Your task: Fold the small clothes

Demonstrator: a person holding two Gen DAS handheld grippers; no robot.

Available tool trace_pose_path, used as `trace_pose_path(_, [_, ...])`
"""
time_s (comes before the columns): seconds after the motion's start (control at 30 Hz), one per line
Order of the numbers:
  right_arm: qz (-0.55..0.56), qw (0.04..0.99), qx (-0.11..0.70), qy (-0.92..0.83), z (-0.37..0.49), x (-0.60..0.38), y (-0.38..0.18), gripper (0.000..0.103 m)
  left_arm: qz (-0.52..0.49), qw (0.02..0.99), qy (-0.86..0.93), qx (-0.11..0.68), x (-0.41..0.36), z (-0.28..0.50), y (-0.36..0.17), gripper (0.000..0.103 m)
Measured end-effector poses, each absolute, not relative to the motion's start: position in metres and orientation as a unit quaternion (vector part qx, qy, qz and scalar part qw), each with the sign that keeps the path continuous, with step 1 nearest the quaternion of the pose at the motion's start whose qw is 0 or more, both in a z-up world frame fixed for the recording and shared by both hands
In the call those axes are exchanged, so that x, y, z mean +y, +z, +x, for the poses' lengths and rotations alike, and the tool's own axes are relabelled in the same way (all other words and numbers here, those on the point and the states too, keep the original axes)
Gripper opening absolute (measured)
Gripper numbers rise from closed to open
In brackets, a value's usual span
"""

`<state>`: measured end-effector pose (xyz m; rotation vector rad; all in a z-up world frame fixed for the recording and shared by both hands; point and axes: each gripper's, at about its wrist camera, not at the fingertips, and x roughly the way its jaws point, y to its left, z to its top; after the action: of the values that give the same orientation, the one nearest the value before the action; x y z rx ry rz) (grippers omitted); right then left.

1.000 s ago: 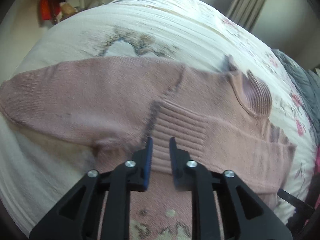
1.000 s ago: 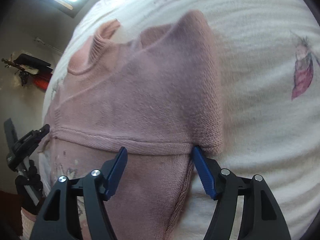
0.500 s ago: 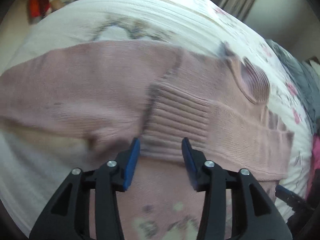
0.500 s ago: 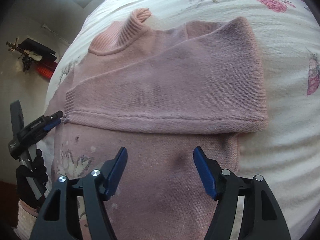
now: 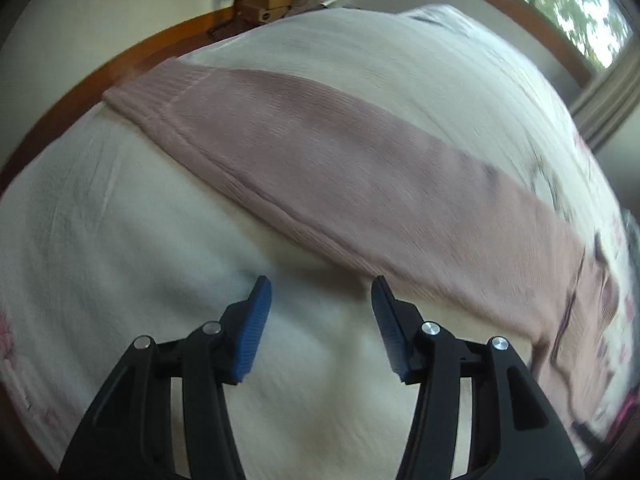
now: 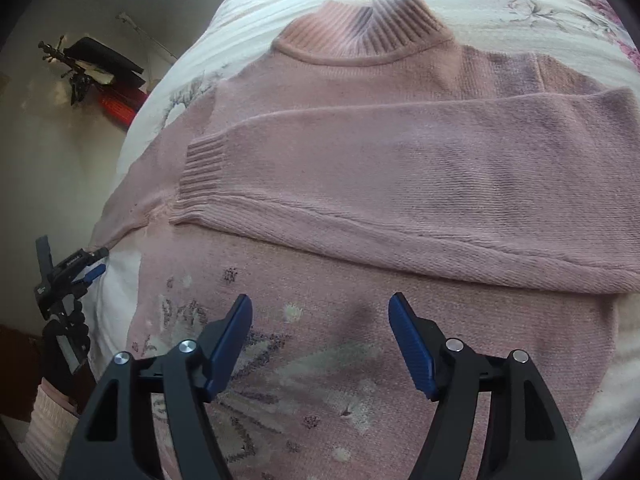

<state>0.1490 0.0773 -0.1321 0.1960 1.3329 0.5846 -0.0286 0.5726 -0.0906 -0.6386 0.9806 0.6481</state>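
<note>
We see the left hand-held gripper (image 5: pixel 321 292) spread wide with nothing between its blue pads, poised over bare white bedspread (image 5: pixel 120 248). The unfolded sleeve (image 5: pixel 340 168) of the pink sweater lies just beyond its tips, running from the cuff near the bed's wooden edge (image 5: pixel 120 66) toward the sweater's body at the right. Whether the tips touch the bedspread we cannot tell.

Our right hand-held gripper (image 6: pixel 320 312) is likewise wide open and holds nothing, hovering over the lower front of the sweater (image 6: pixel 360 128), above its pale flower pattern (image 6: pixel 304 376). The sweater lies flat on the bed, ribbed collar (image 6: pixel 360 28) at the far side, with the other sleeve (image 6: pixel 400 184) folded across the chest, its ribbed cuff pointing left.
</note>
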Motion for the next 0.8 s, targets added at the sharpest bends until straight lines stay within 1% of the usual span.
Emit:
trace_pose_path(0.17, [0.074, 0.741, 0.615, 0.26, 0.141, 0.094, -0.137, 0.071, -0.381, 0.776, 0.292, 0.41, 0.63, -0.029, -0.101, 0.052])
trace_pose_path(0.27, [0.075, 0.74, 0.618, 0.253, 0.138, 0.099, -0.14, 0.072, -0.414, 0.768, 0.288, 0.395, 0.652, -0.023, -0.106, 0.053])
trace_pose_path(0.37, [0.079, 0.739, 0.621, 0.247, 0.135, 0.104, -0.144, 0.072, -0.424, 0.767, 0.288, 0.386, 0.666, -0.019, -0.109, 0.053])
trace_pose_path(0.47, [0.081, 0.74, 0.622, 0.244, 0.132, 0.104, -0.147, 0.072, -0.432, 0.765, 0.294, 0.377, 0.671, -0.022, -0.107, 0.046])
trace_pose_path(0.53, [0.085, 0.738, 0.625, 0.24, 0.129, 0.1, -0.148, 0.072, -0.415, 0.773, 0.299, 0.375, 0.663, -0.024, -0.099, 0.036])
trace_pose_path(0.57, [0.087, 0.737, 0.626, 0.239, 0.129, 0.098, -0.149, 0.072, -0.405, 0.78, 0.294, 0.375, 0.655, -0.023, -0.094, 0.026])
trace_pose_path(0.67, [0.09, 0.736, 0.628, 0.236, 0.126, 0.089, -0.15, 0.072, -0.394, 0.798, 0.278, 0.361, 0.633, -0.021, -0.079, 0.014])
trace_pose_path(0.8, [0.091, 0.737, 0.629, 0.229, 0.126, 0.075, -0.149, 0.073, -0.352, 0.836, 0.241, 0.345, 0.587, -0.008, -0.051, 0.013])
